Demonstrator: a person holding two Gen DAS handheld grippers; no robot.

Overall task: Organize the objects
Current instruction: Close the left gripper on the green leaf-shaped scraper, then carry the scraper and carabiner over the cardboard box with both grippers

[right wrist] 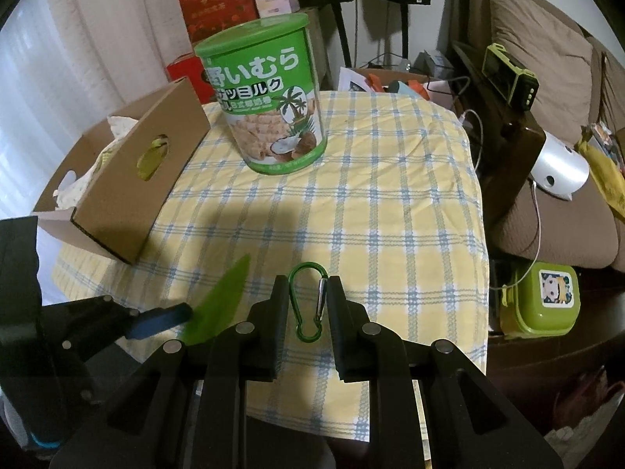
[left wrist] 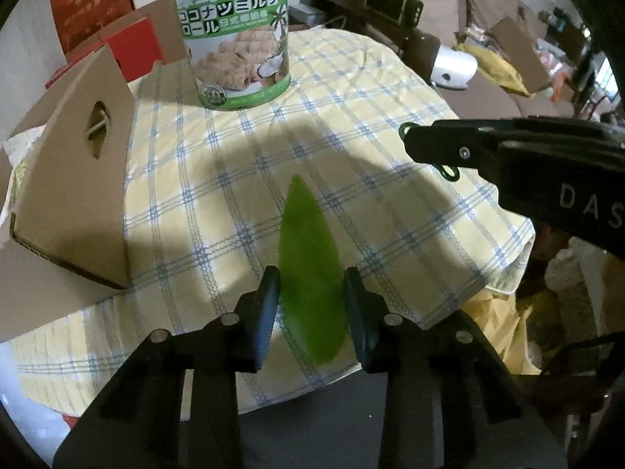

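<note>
My left gripper (left wrist: 312,305) is shut on a flat green leaf-shaped plastic piece (left wrist: 310,265), held above the checked tablecloth (left wrist: 218,179); the piece also shows in the right wrist view (right wrist: 218,305). My right gripper (right wrist: 306,305) is shut on a green carabiner (right wrist: 308,301), also held above the cloth; in the left wrist view it reaches in from the right (left wrist: 429,148). A green snack tin (right wrist: 269,105) stands upright at the far side of the table (left wrist: 238,35). An open cardboard box (right wrist: 136,172) sits at the left (left wrist: 74,179).
Red boxes (right wrist: 211,8) are stacked behind the tin. A brown sofa (right wrist: 547,78) with a green device (right wrist: 508,74) and a white cylinder (right wrist: 558,168) stands at the right. A green lunch box (right wrist: 543,301) lies below the table's right edge.
</note>
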